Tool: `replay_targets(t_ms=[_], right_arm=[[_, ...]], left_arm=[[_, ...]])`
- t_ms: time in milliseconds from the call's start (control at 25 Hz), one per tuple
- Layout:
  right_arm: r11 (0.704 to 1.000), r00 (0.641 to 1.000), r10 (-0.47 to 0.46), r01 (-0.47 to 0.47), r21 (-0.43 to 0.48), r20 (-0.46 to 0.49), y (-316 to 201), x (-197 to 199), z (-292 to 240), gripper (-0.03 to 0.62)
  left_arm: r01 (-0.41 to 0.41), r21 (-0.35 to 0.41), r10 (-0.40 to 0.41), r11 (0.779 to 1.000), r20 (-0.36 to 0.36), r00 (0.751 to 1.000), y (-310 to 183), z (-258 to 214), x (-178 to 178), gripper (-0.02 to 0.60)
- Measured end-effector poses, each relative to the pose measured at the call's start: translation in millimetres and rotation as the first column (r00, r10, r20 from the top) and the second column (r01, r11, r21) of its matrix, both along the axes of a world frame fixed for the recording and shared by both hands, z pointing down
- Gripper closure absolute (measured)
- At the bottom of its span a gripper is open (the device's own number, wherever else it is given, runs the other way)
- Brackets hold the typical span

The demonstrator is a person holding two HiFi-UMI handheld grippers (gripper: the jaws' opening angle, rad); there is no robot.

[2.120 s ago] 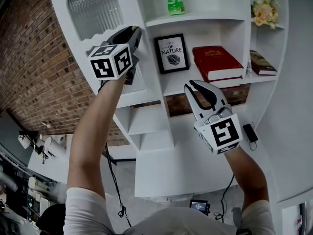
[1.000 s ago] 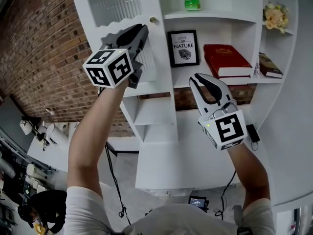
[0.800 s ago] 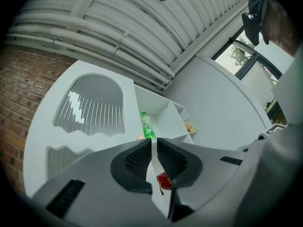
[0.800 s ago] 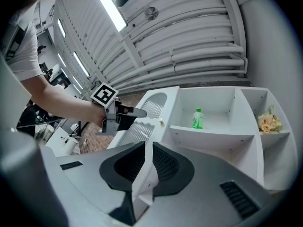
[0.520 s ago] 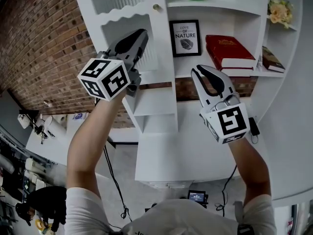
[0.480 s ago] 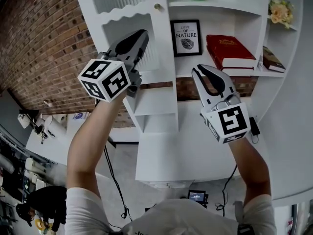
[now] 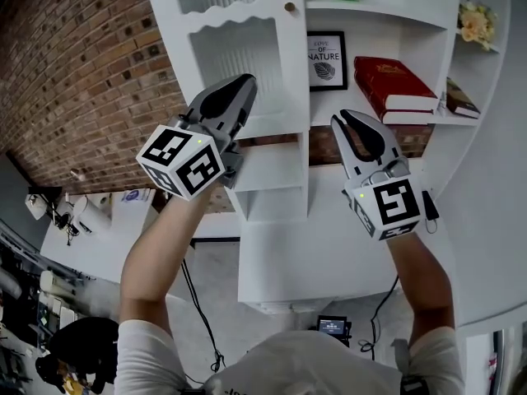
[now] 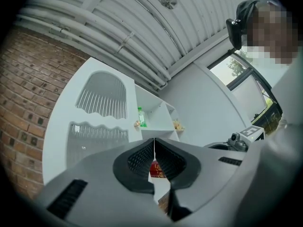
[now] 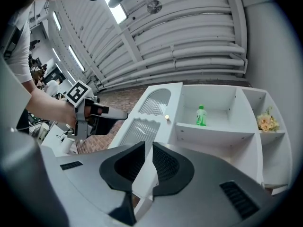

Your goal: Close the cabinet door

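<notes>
Head view shows the white cabinet door (image 7: 239, 23), with its two ribbed glass panels, at the left side of the cabinet. Its free edge with the small knob (image 7: 289, 7) lies just beside the open shelves where the framed picture (image 7: 325, 60) and the red book (image 7: 394, 81) stand. The door seems close to the cabinet front, but I cannot tell if it sits fully in.

The left tool (image 7: 241, 86) points at the lower glass panel with its jaws pressed together and nothing between them. The left gripper view confirms this: there is only a thin line between the pads. Its tip is at the door or just before it, and contact is not clear. The right tool (image 7: 341, 118) hangs lower and to the right, in front of the shelves and apart from the door. Its jaws are a little spread and empty.

I judge that the step in hand is the last push. To do it well, the left tool should press on the white frame near the knob side, not on the glass. A push far from the hinge needs less force, and the glass may be fragile. The push should be slow and straight toward the cabinet, until the edge is flush. The right tool is better kept out of the closing gap, so that nothing is caught.
</notes>
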State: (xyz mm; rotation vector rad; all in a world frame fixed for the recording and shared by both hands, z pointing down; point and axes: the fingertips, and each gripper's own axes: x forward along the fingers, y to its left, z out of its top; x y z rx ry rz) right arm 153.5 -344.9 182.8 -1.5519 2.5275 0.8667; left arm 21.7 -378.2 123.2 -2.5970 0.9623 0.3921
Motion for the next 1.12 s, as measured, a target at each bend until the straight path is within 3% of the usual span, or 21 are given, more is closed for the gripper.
replay_targets(t_ms=[800, 1120], right_arm=[[0.998, 0.999, 0.046, -0.046, -0.04, 0.013, 16, -25, 19, 0.528], [0.995, 0.998, 0.053, -0.05, -0.091, 0.028, 19, -25, 46, 0.53]], left_arm=[[-0.076, -0.044, 0.078, 0.996, 0.03, 0.997, 43, 71, -23, 0.566], [-0.074, -0.109, 0.076, 0.991, 0.017, 0.997, 54, 107, -26, 0.566]])
